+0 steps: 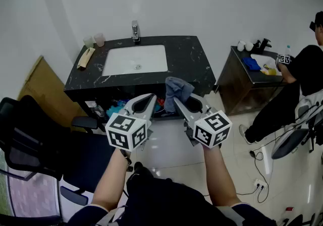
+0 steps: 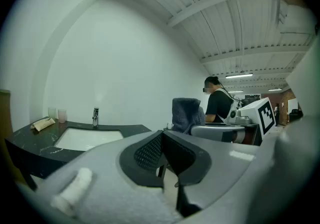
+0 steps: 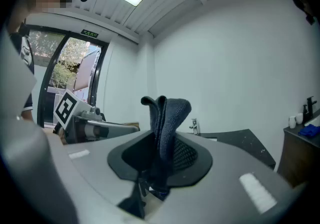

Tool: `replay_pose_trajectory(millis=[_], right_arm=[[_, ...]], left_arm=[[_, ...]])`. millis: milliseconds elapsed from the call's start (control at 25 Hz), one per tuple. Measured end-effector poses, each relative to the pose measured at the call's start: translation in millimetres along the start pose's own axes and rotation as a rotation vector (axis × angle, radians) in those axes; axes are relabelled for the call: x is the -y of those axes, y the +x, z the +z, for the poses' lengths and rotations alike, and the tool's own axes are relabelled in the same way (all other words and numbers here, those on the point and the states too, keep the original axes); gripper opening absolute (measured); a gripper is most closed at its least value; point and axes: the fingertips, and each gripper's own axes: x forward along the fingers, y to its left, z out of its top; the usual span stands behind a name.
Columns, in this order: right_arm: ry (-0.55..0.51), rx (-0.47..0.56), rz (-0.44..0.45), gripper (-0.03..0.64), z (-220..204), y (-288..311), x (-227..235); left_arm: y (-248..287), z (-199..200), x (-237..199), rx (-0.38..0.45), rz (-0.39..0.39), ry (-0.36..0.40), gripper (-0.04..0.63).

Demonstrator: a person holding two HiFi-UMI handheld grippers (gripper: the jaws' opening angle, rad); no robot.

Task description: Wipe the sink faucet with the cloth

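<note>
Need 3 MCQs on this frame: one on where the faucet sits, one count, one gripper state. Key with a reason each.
1. The faucet stands:
A) behind the basin, at the middle of its back edge
B) at the basin's left side
C) on the counter's front edge

2. Cups at the back left corner of the black counter:
A) none
B) two
C) four

3. The right gripper is:
A) open and empty
B) shut on a cup
C) shut on the cloth

Answers:
1 A: the head view shows it behind the basin's middle.
2 B: two pale cups stand side by side there.
3 C: the right gripper view shows the cloth pinched between the jaws and sticking up.
</note>
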Motion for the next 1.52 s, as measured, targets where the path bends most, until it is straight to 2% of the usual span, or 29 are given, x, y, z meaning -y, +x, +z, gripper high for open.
replay_pose_trajectory(millis=[240,680,960,1160,1520], right_arm=[[-0.004,-0.02,0.002,0.094,-2.7,30.8,8.6],[-0.009,-0.055,-0.067,0.094,0.1,121.9,49.0],[-0.001,-0.066,-0.107,0.094,4.6,192.3,61.8],[0.016,-0.089,-0.106,0.094,-4.3,233.1,75.4],[0.046,-0.084,-0.032,0.094,-14.4,314.6,130.6]], left_arm=[[15.4,-2.4,-26.6,-0.007,-0.013,-0.013,0.0],[75.3,16.9,-116.3,-0.008,-0.089,-0.031,0.0],[95.4,24.1,-184.3,-0.027,-0.117,-0.039,0.0],[111.4,22.1,-230.2,-0.038,-0.087,-0.054,0.0],[167.6,11.6,-300.4,-0.075,0.004,-0.055,0.0]])
